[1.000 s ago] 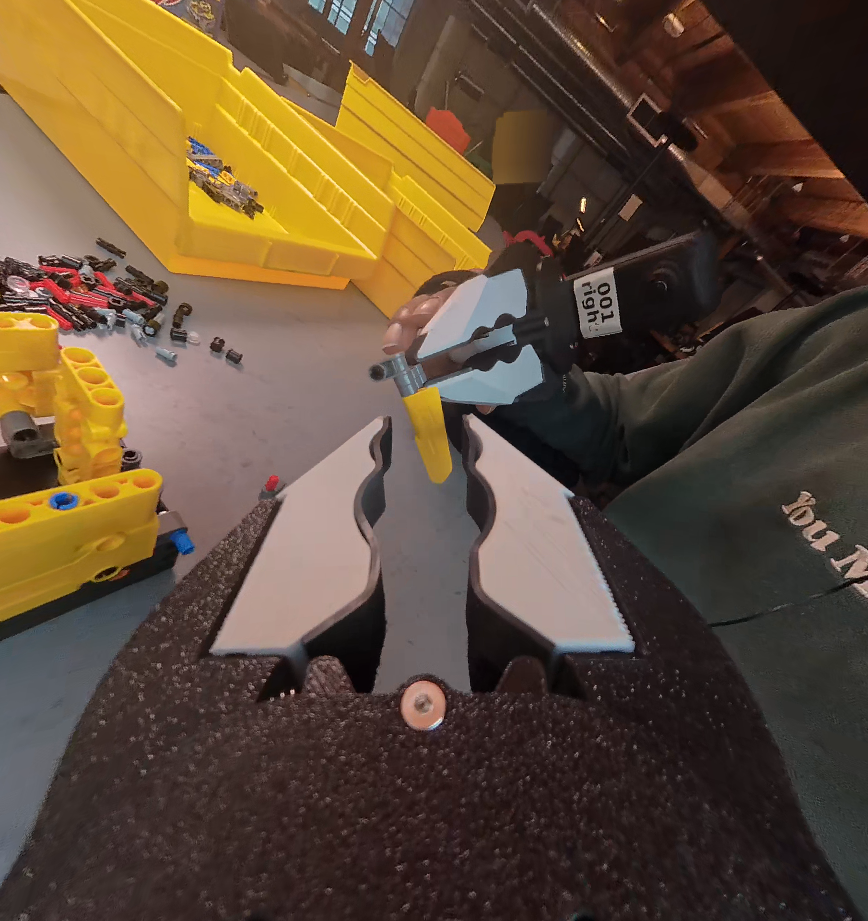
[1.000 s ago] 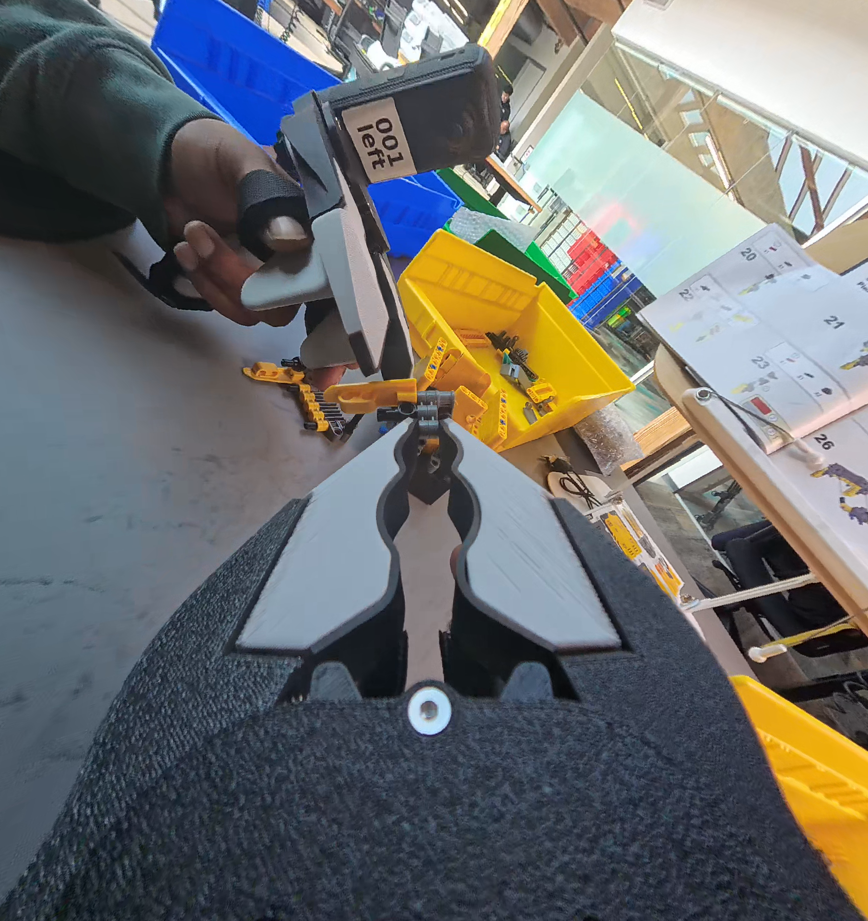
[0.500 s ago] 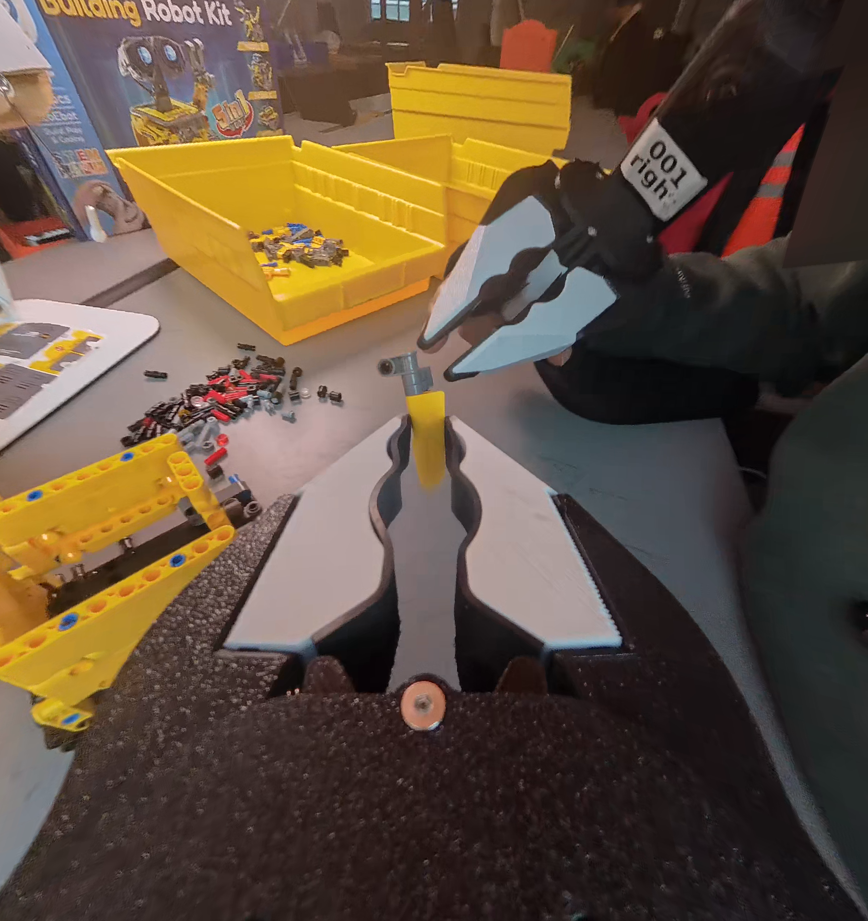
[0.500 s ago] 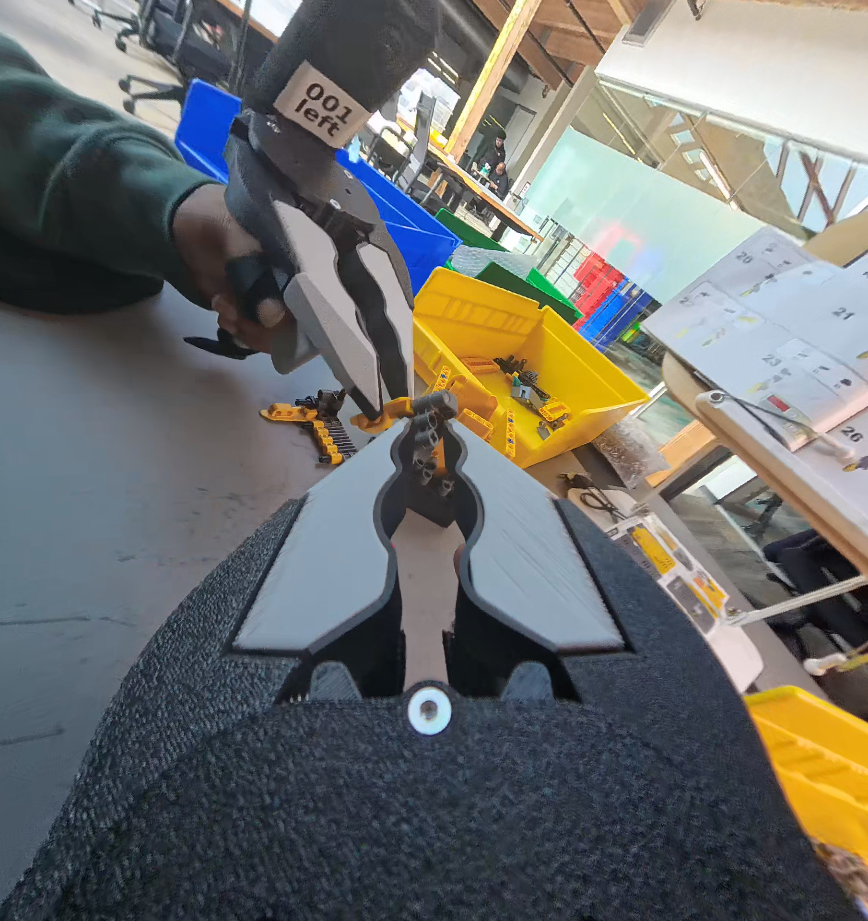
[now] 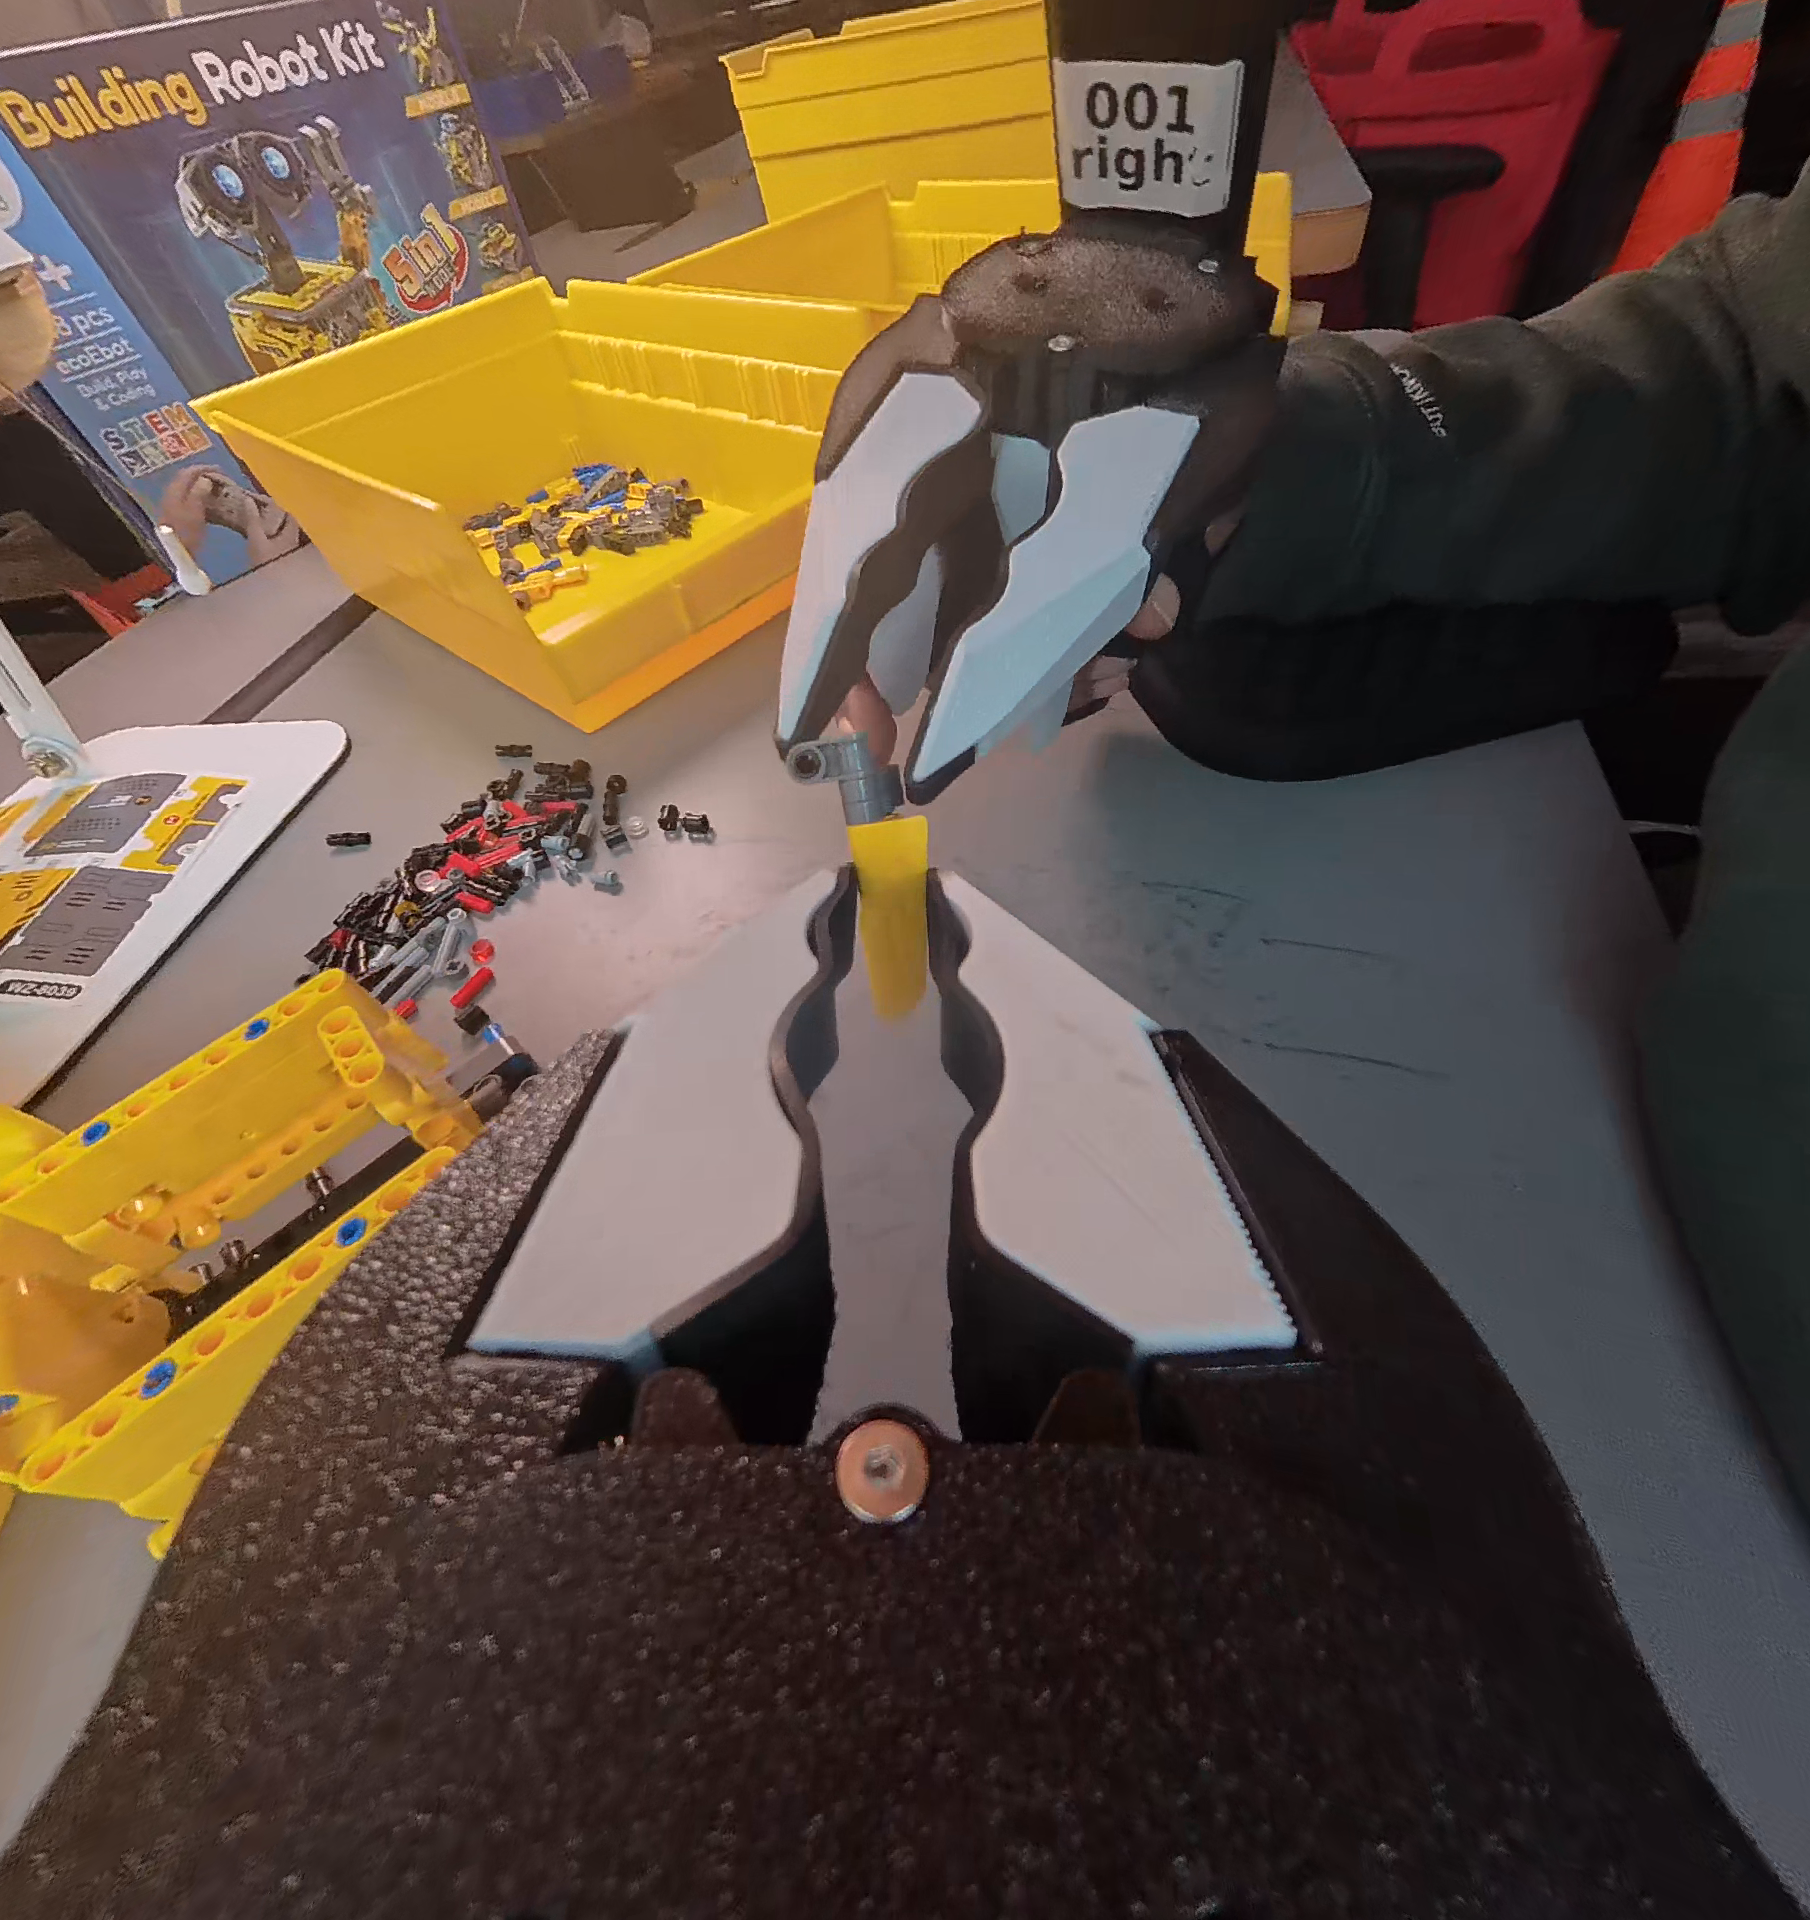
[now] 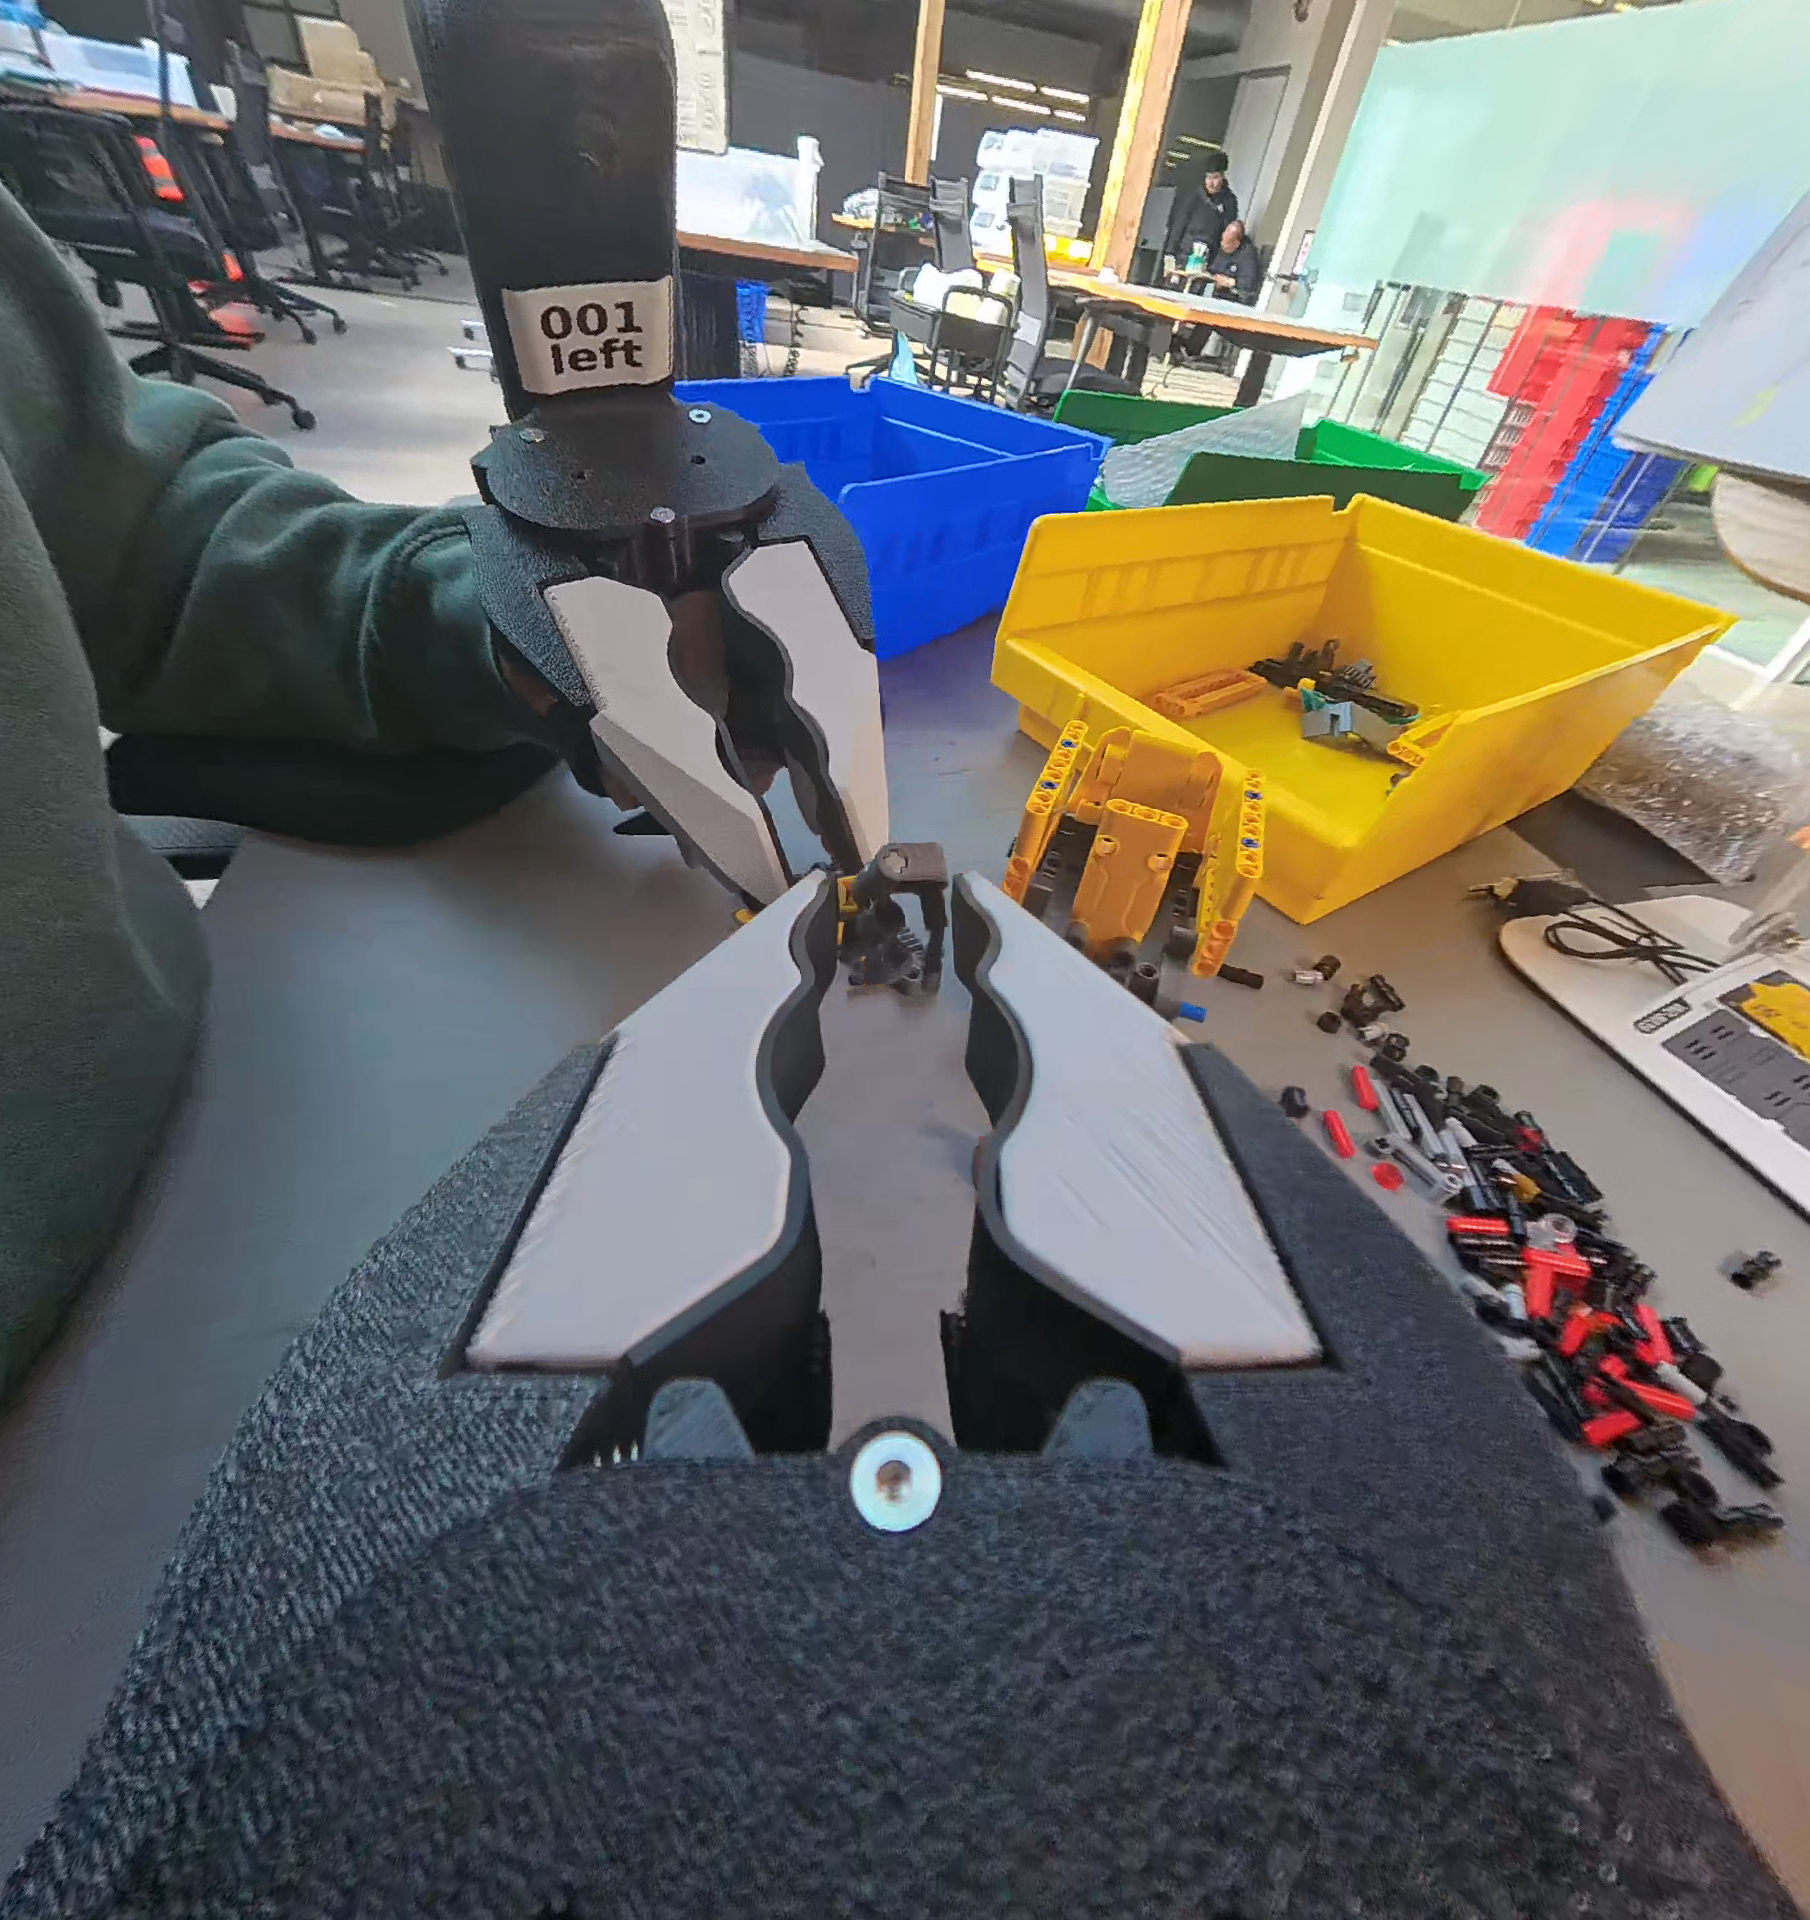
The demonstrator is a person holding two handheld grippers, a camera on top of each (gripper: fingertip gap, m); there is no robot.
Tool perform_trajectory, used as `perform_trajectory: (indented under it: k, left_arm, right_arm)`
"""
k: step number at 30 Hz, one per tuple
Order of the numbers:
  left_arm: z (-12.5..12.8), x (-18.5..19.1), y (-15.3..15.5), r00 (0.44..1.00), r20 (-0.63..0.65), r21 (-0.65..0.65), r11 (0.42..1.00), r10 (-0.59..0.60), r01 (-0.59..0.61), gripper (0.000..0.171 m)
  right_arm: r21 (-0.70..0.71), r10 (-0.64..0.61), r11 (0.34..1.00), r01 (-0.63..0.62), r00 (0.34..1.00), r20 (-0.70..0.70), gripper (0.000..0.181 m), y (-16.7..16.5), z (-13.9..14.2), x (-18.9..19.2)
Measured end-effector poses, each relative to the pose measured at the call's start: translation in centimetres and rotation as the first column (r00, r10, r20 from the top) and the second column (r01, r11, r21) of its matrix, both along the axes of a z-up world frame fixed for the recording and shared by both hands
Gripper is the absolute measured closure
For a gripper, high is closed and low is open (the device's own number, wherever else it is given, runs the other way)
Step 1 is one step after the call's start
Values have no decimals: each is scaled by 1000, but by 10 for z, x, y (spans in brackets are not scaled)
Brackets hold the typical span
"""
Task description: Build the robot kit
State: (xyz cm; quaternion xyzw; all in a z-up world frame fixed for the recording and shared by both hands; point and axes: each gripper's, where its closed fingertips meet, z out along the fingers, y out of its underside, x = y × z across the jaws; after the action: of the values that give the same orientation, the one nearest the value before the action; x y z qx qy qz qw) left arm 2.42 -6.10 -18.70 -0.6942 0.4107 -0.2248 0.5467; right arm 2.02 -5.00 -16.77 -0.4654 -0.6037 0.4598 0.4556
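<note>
On the grey tabletop [image 5: 1348, 1039], in the left wrist view, a half-built yellow perforated-beam model [image 5: 184, 1174] sits at nine o'clock from the left gripper [image 5: 888, 894]. A white board with a printed instruction sheet [image 5: 101, 831] lies at ten o'clock, with a blue printed kit box [image 5: 246, 208] standing behind it. A loose heap of small black, red and grey plastic pins [image 5: 485, 873] is scattered at eleven o'clock, and beyond it is an open yellow plastic bin [image 5: 413, 457] holding mixed small parts.

The left gripper's fingers are pressed onto a narrow yellow plastic piece [image 5: 888, 935] and pinch it between their tips. A small grey elbow connector [image 5: 847, 771] sits on the top end of that piece. At twelve o'clock the right gripper [image 5: 847, 753] points downward from a dark-gloved hand [image 5: 1400, 561], its tips closed on the grey connector.

In the right wrist view, the left gripper comes down at eleven o'clock from a green sleeve [image 6: 184, 582]. The right gripper's tips hold the dark connector cluster between them, though the fingers stand a little apart. The yellow model sits at one o'clock, with a second yellow plastic bin [image 6: 1503, 665] just behind it and a blue plastic bin [image 6: 932, 488] at twelve. The pin heap lies at three o'clock.
</note>
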Motion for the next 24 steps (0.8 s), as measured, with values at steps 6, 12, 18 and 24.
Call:
perform_trajectory:
  k: [6,12,18,24]
  left_arm:
    - [-1,5,-5,999,-17,14,999,-29,30,159]
    - [0,5,-6,999,-4,6,999,-37,37,160]
    - [1,4,-4,1000,12,-3,1000,-27,27,160]
    - [2,2,-2,1000,23,-3,1000,-8,8,160]
  right_arm:
    - [-36,36,999,-35,999,22,165,-5,-2,2]
    - [-49,51,998,-50,999,20,165,-5,0,3]
    - [-55,46,997,-45,999,17,166,-4,0,3]
    - [-65,34,997,-33,999,15,167,-1,1,3]
